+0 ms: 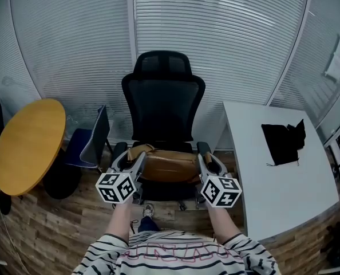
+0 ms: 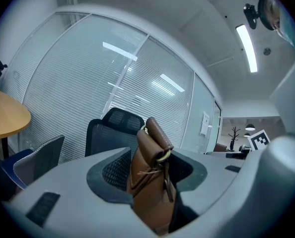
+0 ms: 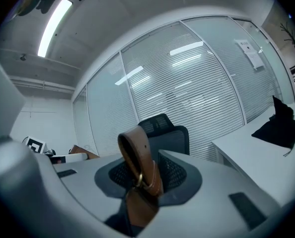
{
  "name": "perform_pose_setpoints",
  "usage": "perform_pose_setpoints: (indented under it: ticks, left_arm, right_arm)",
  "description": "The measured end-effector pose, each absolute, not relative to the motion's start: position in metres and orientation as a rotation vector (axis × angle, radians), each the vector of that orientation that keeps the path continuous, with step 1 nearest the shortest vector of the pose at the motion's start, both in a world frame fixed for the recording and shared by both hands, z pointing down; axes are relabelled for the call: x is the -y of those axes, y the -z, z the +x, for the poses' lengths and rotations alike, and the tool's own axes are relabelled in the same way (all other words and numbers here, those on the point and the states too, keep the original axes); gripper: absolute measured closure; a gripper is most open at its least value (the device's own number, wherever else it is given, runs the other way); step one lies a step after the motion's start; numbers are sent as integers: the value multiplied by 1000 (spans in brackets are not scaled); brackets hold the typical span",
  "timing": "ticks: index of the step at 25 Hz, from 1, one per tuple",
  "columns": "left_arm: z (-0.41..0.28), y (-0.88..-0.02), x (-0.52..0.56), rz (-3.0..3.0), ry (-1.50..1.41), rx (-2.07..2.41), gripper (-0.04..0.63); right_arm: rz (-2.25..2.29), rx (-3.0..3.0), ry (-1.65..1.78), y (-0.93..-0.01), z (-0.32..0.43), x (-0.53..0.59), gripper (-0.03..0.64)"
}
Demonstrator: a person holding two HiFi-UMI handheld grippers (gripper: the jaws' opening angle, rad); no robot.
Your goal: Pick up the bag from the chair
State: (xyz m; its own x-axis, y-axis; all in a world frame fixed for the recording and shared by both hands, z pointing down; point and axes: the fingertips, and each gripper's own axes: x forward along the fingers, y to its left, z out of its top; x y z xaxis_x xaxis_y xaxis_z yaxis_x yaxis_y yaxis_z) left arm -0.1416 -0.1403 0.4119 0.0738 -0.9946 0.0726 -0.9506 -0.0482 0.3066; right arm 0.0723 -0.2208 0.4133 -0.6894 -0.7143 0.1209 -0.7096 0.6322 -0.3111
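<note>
Head view is filled by the black chair (image 1: 163, 96), and the brown bag (image 1: 169, 165) is seen over its seat, stretched between the two grippers. The bag's long axis is laid across the seat, from the person's left to right, so one end is met by each gripper and neither hand is the nearer.

The left gripper (image 1: 126, 155) is closed on the left end. In the left gripper view its fingers (image 2: 73, 192) are pinched on the folded leather below a strap loop with a brass ring (image 2: 163, 155), and that end of the bag stands upright between them. The right gripper (image 1: 208, 154) is clamped on the other end. In the right gripper view a strap (image 3: 142, 157), looped through a ring, is nipped between the fingers (image 3: 227, 187). Both pairs of fingers are pointed away from the person, toward the chair back, roughly level.

An even rise of both hands is judged to be what the lift calls for, so that the bag is kept level.

Whether the bag's underside is clear of the seat cannot be told, since the seat is hidden beneath the bag and the marker cubes. The bag's middle is cut from both gripper views. A white counter (image 1: 273, 193) bearing a dark item (image 1: 281, 143) is seen at the right, well apart from the bag.
</note>
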Motion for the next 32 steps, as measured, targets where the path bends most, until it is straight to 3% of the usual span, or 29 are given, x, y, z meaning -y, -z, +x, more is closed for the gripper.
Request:
perform_pose_setpoints:
  ticks: [32]
  left_arm:
    - [-135,-402,128,2076,223,1965,379]
  right_arm:
    - [-1219,-2829,513,-405,78,212,492]
